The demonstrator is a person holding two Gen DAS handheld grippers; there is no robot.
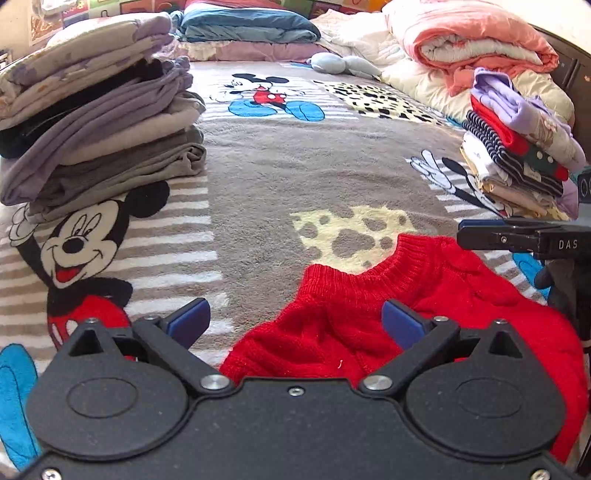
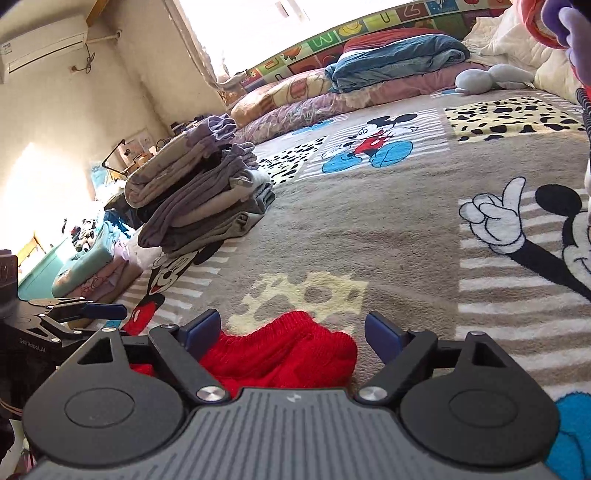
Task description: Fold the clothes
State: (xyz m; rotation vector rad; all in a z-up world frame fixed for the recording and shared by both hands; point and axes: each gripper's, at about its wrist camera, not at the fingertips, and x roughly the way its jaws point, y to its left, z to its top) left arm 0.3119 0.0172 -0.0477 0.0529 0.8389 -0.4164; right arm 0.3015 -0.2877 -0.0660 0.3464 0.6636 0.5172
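A red knitted sweater (image 1: 369, 314) lies on the Mickey Mouse blanket (image 1: 277, 177), collar facing away. My left gripper (image 1: 295, 325) is open and empty, low over the sweater's left shoulder, with one blue pad on each side of it. My right gripper (image 2: 291, 332) is open and empty, just above a bunched part of the same sweater (image 2: 280, 354). The right gripper also shows in the left wrist view (image 1: 491, 236), at the sweater's right edge. The left gripper shows in the right wrist view (image 2: 88, 314), at the left.
A stack of folded grey and purple clothes (image 1: 92, 122) stands at the left. A smaller folded stack of striped, red and lilac clothes (image 1: 517, 147) stands at the right. Rolled quilts (image 1: 472, 40) and pillows (image 1: 247, 33) lie at the far end of the bed.
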